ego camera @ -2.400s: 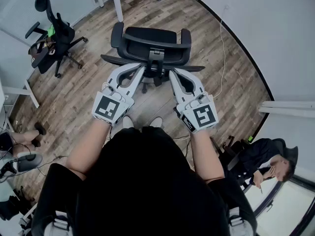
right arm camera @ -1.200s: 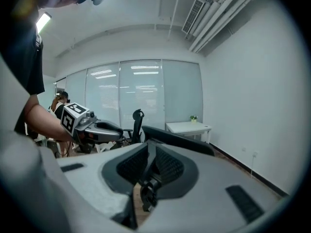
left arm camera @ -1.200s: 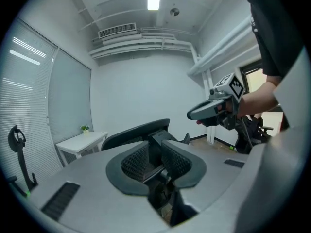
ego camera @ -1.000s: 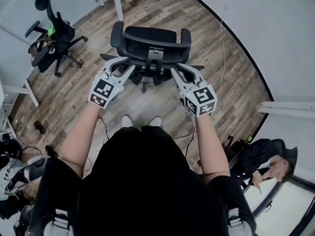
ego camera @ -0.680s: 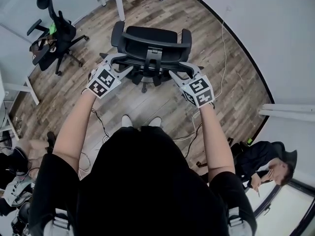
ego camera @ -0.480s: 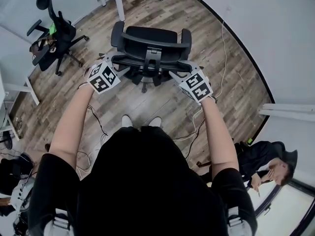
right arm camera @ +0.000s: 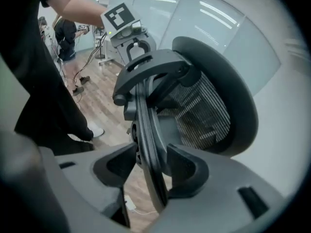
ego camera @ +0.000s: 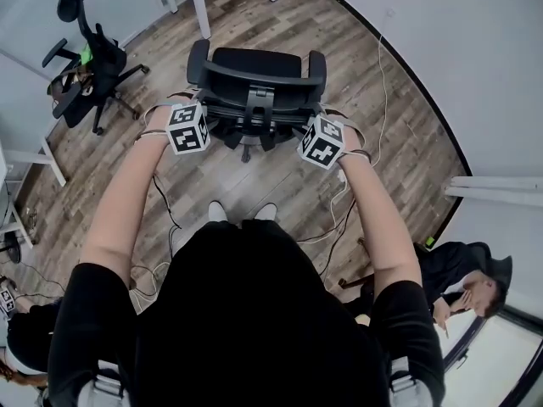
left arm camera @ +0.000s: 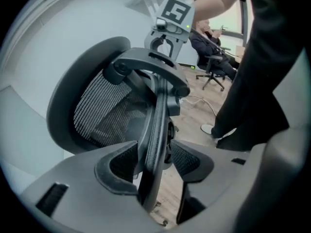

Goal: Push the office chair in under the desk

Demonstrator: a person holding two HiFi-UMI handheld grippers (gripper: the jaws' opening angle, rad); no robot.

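chair: office chair [ego camera: 254,66] on wood floor [ego camera: 280,176], backrest toward person, just short of white desk legs [ego camera: 200,7]
left gripper [left arm camera: 154,161]: jaws just opened wide, straddling backrest rim [left arm camera: 156,125], released, no clamp
right gripper [right arm camera: 151,166]: jaws just opened wide, rim's other end between pads, released

The wood-plank floor [ego camera: 365,108] bears the office chair [ego camera: 254,79], a second chair [ego camera: 89,66] and loose cables [ego camera: 382,75].
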